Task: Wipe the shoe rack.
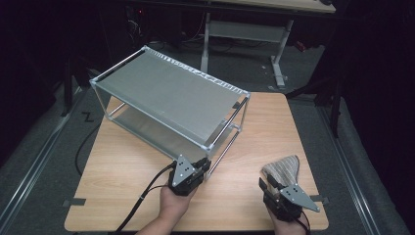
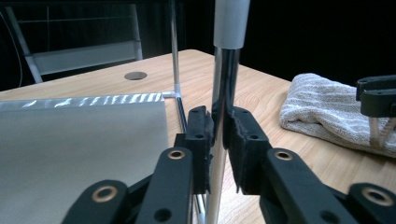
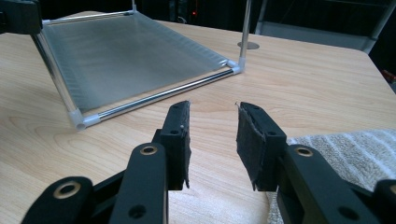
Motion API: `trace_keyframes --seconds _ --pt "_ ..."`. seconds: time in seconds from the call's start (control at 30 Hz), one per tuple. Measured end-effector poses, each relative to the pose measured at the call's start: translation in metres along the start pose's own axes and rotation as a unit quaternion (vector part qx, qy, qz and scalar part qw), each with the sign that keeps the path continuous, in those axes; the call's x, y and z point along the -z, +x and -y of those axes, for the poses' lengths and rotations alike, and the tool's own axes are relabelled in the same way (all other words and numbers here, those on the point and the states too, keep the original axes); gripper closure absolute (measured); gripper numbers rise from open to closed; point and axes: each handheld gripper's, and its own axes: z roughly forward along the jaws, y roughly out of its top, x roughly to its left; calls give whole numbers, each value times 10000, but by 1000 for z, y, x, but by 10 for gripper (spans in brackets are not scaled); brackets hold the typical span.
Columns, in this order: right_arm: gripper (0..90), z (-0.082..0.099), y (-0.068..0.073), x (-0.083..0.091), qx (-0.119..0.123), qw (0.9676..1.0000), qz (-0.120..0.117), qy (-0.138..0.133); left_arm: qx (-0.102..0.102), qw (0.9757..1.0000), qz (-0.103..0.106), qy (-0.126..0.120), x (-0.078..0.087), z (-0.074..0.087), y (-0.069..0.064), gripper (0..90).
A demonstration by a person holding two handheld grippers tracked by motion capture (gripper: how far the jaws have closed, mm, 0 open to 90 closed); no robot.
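Chrome tube frame rack w/ white plastic corner joints sits on light woodgrain table, two tiers, shelves are translucent ribbed sheet, matte grey. Rectangular box shape, set skewed to table edges, far-left part overhanging.

Left gripper at rack's near corner. In left gripper view the two black jaws are pinched on the rack's vertical chrome leg, pads pressed to the tube both sides. Leg is shiny round tube, grey-white sleeve above. Lower shelf sheet lies just left of that leg in this view.

Right gripper well right of rack, near table's front-right. Jaws spread apart, nothing between them; pads are flat black, fuzzy/frayed at edges. Woodgrain shows thru the gap.

Towel: beige-grey, ribbed terry weave w/ faint stripes, folded into soft rounded wedge, right of rack, touching or just beside right gripper tip, can't tell which. Round grommet hole in table beyond rack's far corner.
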Motion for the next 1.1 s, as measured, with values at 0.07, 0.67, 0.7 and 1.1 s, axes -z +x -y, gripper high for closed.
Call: trace_keyframes --seconds 0.07,0.67,0.7,1.1 --pt "648 0 1 -1 2 10000 13 10 -12 10000 29 24 -3 0 0 773" --pt "641 4 -27 12 -164 9986 509 44 -194 9988 443 -72 43 16 -15 801" --pt "639 5 -29 12 -197 9982 555 62 -203 9987 455 -66 48 17 -15 801" --pt "438 12 -51 6 -167 9920 1174 440 -91 9987 478 146 86 26 17 564"
